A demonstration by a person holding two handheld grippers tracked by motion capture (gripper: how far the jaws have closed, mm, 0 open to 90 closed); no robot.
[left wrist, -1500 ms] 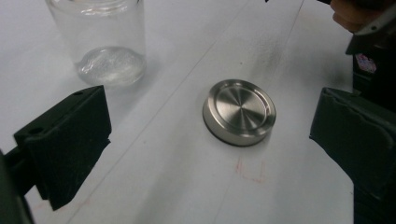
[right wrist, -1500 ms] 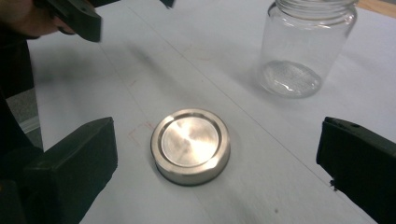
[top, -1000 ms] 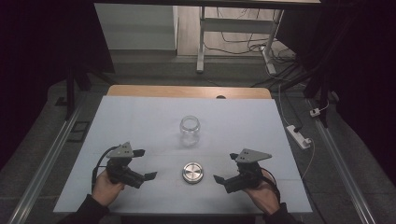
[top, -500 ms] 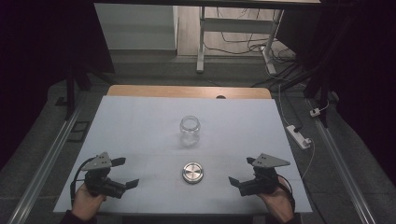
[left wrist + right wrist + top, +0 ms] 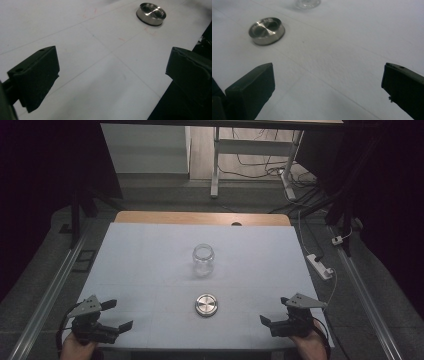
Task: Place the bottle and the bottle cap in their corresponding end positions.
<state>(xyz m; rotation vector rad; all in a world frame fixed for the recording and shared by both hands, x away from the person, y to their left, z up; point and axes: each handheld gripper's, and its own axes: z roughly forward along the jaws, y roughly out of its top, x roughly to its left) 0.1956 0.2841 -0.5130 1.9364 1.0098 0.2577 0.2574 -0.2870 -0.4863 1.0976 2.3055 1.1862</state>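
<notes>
One jar (image 5: 203,260), one lid (image 5: 206,304) on the table (image 5: 150,265); left tool (image 5: 119,315) and right tool (image 5: 272,312) low at the near corners, both gaping wide, empty.

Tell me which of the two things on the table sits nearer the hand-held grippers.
The metal lid. It lies flat near the table's front edge, between the left hand-held gripper and the right hand-held gripper; the glass jar stands farther back.

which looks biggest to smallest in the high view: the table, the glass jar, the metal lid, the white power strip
1. table, by far the largest.
2. glass jar.
3. metal lid and white power strip: look about alike in extent, the lid round, the strip long and thin, so I would not rank them.
</notes>
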